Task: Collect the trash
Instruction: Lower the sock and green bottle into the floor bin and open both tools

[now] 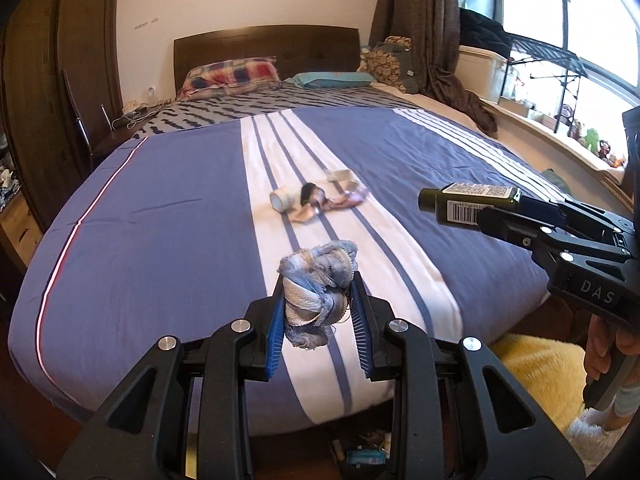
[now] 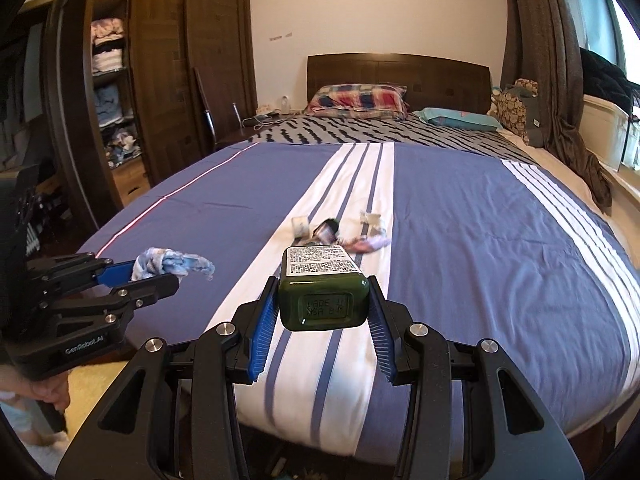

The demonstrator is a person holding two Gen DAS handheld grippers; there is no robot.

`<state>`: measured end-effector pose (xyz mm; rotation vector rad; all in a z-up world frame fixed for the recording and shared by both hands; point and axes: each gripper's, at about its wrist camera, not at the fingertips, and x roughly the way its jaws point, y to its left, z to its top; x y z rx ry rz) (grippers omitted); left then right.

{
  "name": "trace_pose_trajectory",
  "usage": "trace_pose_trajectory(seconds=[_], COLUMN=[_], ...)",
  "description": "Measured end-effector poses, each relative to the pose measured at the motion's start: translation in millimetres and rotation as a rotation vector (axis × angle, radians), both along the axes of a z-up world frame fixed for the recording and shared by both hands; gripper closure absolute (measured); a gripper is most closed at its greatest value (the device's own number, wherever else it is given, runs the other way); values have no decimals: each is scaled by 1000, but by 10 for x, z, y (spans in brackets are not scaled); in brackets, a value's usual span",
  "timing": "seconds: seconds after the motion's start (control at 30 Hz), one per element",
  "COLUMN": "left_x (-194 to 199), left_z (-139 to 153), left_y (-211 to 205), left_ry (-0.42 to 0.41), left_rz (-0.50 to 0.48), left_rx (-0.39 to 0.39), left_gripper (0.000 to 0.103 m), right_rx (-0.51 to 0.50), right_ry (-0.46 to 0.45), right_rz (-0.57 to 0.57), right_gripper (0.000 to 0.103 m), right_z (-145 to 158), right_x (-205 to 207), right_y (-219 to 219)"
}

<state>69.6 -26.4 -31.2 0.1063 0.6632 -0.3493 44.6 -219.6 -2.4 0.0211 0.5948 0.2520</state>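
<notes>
My left gripper (image 1: 318, 280) is shut on a crumpled blue-grey rag (image 1: 318, 276), held above the foot of the bed. My right gripper (image 2: 323, 282) is shut on a dark green square bottle (image 2: 322, 292) with a white printed label, its base toward the camera. The left wrist view shows that bottle (image 1: 468, 202) at right, sticking out of the right gripper (image 1: 500, 210). In the right wrist view the left gripper (image 2: 154, 276) with the rag (image 2: 172, 264) is at left. More trash (image 1: 320, 198) lies mid-bed: a tape roll (image 1: 280, 200), wrappers and paper scraps.
The bed (image 1: 160, 220) has a purple cover with white stripes, pillows (image 1: 232, 74) at the headboard. A dark wardrobe (image 2: 160, 80) stands left, a window sill with a shelf rack (image 1: 552, 80) right. A yellow rug (image 1: 536, 376) and small items (image 1: 364, 456) lie on the floor by the bed's foot.
</notes>
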Motion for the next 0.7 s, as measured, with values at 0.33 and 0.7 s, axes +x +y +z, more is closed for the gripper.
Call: trace_pose_trajectory(seconds=[0.33, 0.7], left_x=[-560, -678], left_z=[-386, -1202], left_y=[-63, -27], left_ry=[50, 207], left_rz=[-52, -59], left_rx=[-20, -18], left_gripper=[75, 75], right_rx=[27, 27], right_ry=[108, 316], right_rz=[23, 28], right_gripper=[59, 59], right_z=[-493, -1317], right_x=[-511, -634], right_y=[-10, 34])
